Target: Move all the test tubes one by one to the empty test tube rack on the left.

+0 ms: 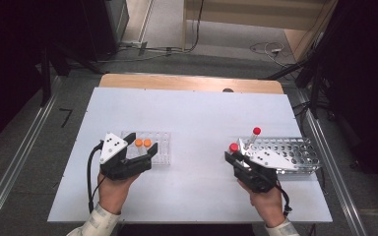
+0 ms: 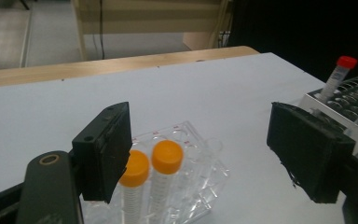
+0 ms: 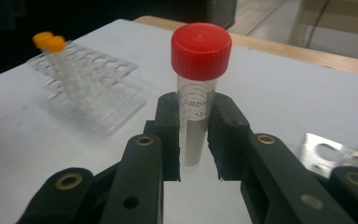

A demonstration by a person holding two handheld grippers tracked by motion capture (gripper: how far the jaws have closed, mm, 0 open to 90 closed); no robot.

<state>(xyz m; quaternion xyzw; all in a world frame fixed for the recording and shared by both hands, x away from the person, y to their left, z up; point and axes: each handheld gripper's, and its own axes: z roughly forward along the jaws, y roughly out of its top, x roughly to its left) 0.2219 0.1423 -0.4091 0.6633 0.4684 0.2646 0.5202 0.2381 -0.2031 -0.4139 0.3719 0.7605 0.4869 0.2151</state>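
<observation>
Right gripper (image 3: 193, 140): jaws clenched on 1 red-capped tube (image 3: 198, 79). Left gripper (image 2: 205, 158): jaws released beside clear rack (image 1: 160, 147). Tube is best kept upright, aligned over 1 free hole.

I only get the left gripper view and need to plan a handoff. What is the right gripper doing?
Observer: The right gripper is shut on a red-capped tube.
Operator: Is that tube upright?
Observer: Yes, cap up, between the pads.
Operator: Where is it relative to the metal rack?
Observer: By the high view, at the metal rack left end, out of its holes.
Operator: And my own gripper?
Observer: The left gripper stands open at the clear rack.
</observation>
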